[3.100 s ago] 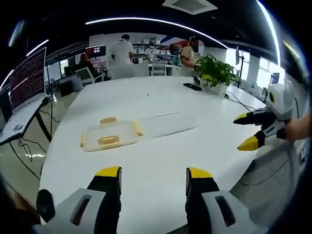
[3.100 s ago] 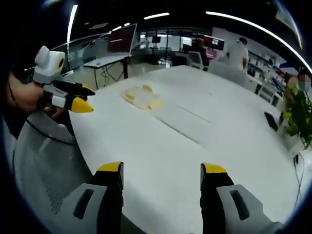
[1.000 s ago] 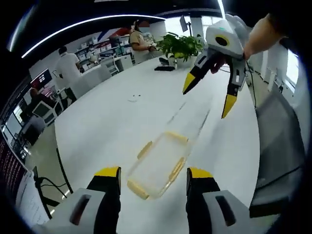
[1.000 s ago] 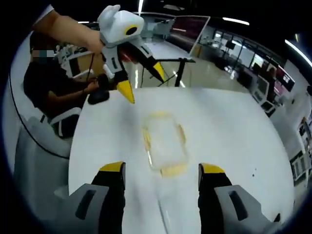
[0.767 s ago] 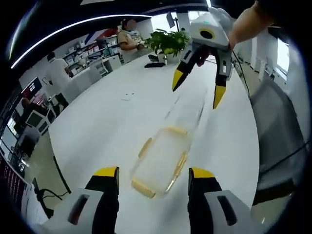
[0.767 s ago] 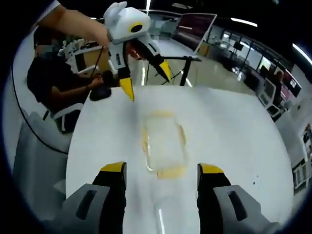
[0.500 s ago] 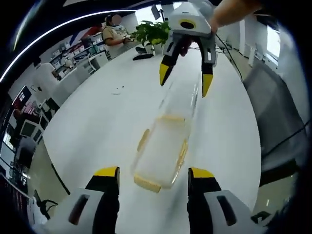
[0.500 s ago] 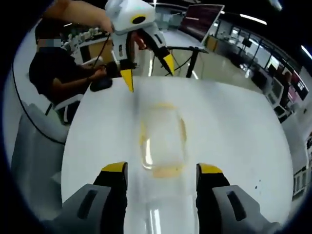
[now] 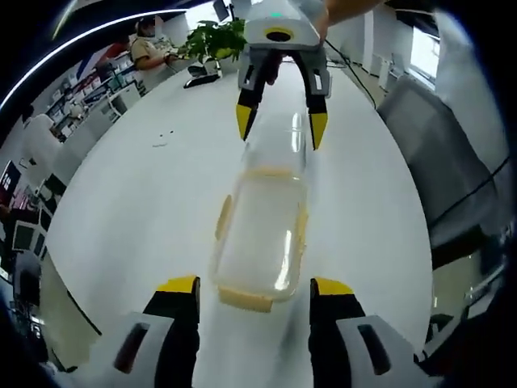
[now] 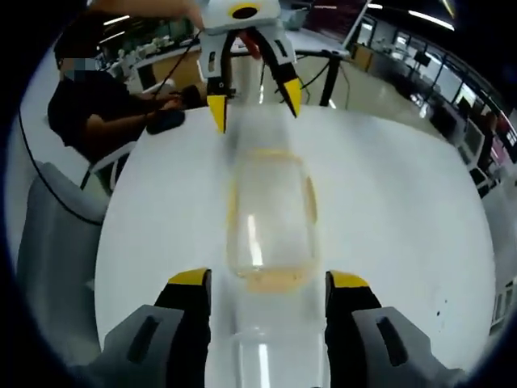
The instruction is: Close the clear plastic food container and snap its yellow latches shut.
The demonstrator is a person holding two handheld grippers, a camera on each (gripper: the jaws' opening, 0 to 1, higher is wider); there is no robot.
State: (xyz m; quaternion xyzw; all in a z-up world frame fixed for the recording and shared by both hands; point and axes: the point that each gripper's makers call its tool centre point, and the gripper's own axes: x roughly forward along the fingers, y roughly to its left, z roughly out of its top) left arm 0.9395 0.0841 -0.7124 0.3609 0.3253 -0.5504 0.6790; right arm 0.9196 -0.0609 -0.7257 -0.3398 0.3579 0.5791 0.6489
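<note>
Two hand-held grippers face each other across a clear plastic food container (image 9: 262,234) lying flat on a white desk (image 9: 137,202), one at each short end, an arrangement that looks meant to bring both ends under pressure for the latching. In the left gripper view the container sits at 12 o'clock, just beyond the left gripper (image 9: 254,293), whose yellow-tipped fingers (image 9: 179,285) stand apart on either side of the container's near end latch (image 9: 245,298) without visibly touching it. The right gripper (image 9: 279,128) comes in from 12 o'clock, pointing down toward the far end, fingers spread and holding nothing. The right gripper view gives the mirror picture: the container at 12 o'clock between the spread fingers of the right gripper (image 10: 263,284), and the left gripper (image 10: 252,101) angled down over the far end, gripped from above by a hand (image 10: 187,10). Yellow side latches (image 9: 223,230) run along the long edges; whether any is snapped home cannot be told. A potted plant (image 9: 212,36) stands on the desk at 11 o'clock, well away.
</note>
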